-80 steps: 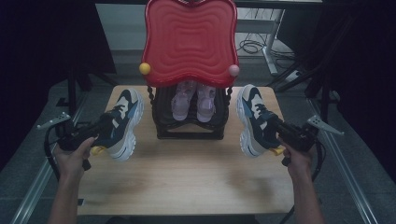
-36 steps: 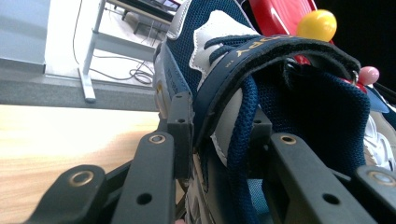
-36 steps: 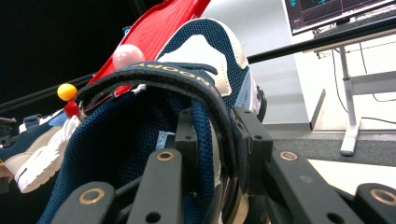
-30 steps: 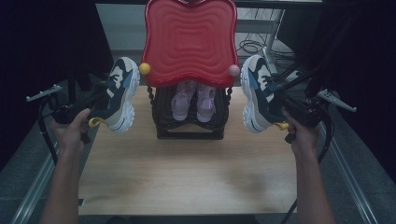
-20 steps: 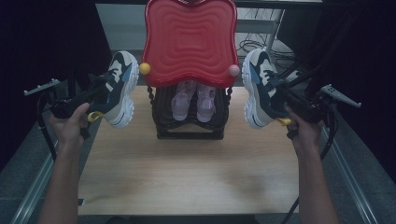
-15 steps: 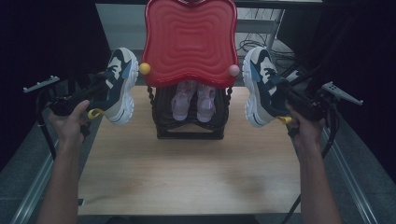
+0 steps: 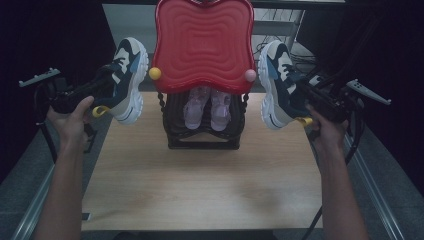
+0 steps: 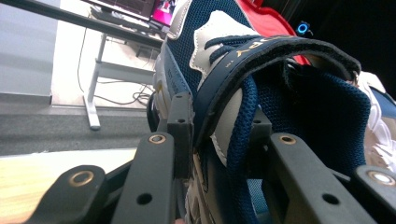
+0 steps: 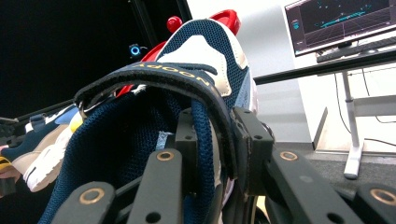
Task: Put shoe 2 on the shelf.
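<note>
Two navy, white and cream sneakers are held off the bench (image 7: 200, 190), one in each gripper, either side of a black shoe rack (image 7: 202, 127) that stands at the bench's far centre. The left gripper (image 7: 97, 92) sits at about 9 o'clock from the rack; its fingers (image 8: 180, 135) are clamped on the collar and strap side of the left sneaker (image 7: 125, 80), one finger outside the upper and one inside the opening, as seen in the left gripper view. That sneaker is tilted, toe up and pointing toward 12 o'clock, sole facing the rack, just beside a yellow knob (image 7: 155, 73). The right gripper (image 7: 307, 97) sits at about 3 o'clock from the rack; its fingers (image 9: 247, 140) are likewise clamped on the strap side of the right sneaker (image 7: 277, 85), gripping the upper wall at the opening. This sneaker is also toe-up, sole turned toward the rack, close to a pink knob (image 7: 250, 75). Above the rack is a red wavy-edged panel (image 7: 202, 42) with ridged contours, covering its top. A pair of pink shoes (image 7: 207, 107) stands inside the rack on a lower level, toes toward 6 o'clock. Both hands are well apart, each outside the bench's side edges.
</note>
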